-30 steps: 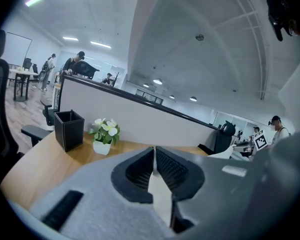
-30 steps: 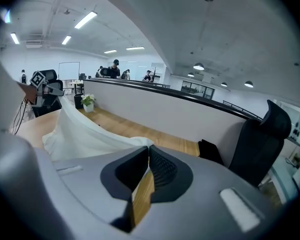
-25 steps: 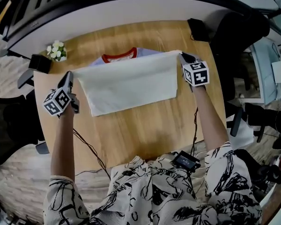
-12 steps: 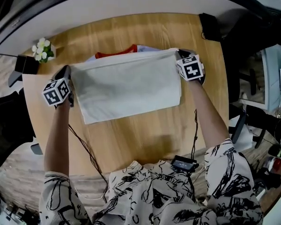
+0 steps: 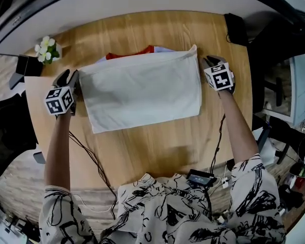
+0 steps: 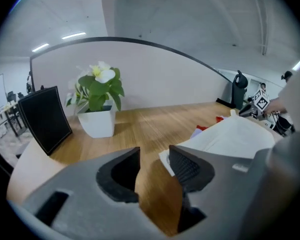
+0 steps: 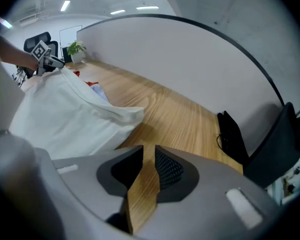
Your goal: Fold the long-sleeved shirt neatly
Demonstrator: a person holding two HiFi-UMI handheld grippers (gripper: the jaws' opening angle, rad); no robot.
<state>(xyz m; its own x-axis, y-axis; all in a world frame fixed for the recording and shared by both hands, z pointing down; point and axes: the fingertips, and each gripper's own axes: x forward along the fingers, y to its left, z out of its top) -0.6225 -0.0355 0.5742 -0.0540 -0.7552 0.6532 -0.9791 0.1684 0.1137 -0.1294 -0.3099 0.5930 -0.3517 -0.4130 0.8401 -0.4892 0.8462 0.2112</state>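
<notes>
Head view: both forearms stretched forward and down. Left tongs [image 5: 67, 78] at the top left corner of the folded white long-sleeved shirt [image 5: 142, 93], right tongs [image 5: 210, 61] just beside its top right corner. Both sets just opened, slightly spread, pinching nothing, bare round wooden surface [image 5: 157, 146] in the gaps. Shirt flat mid-surface. Red collar [image 5: 129, 54] mostly covered; sleeves out of sight.

Bright, even indoor light falls from white ceiling strip lamps [image 7: 147, 7]. The folded white shirt [image 5: 142, 93] casts a faint shadow on the round light-wood counter [image 5: 157, 146]. Edges bow strongly, corners go black; the left grey tongs [image 6: 155, 159] look soft.
</notes>
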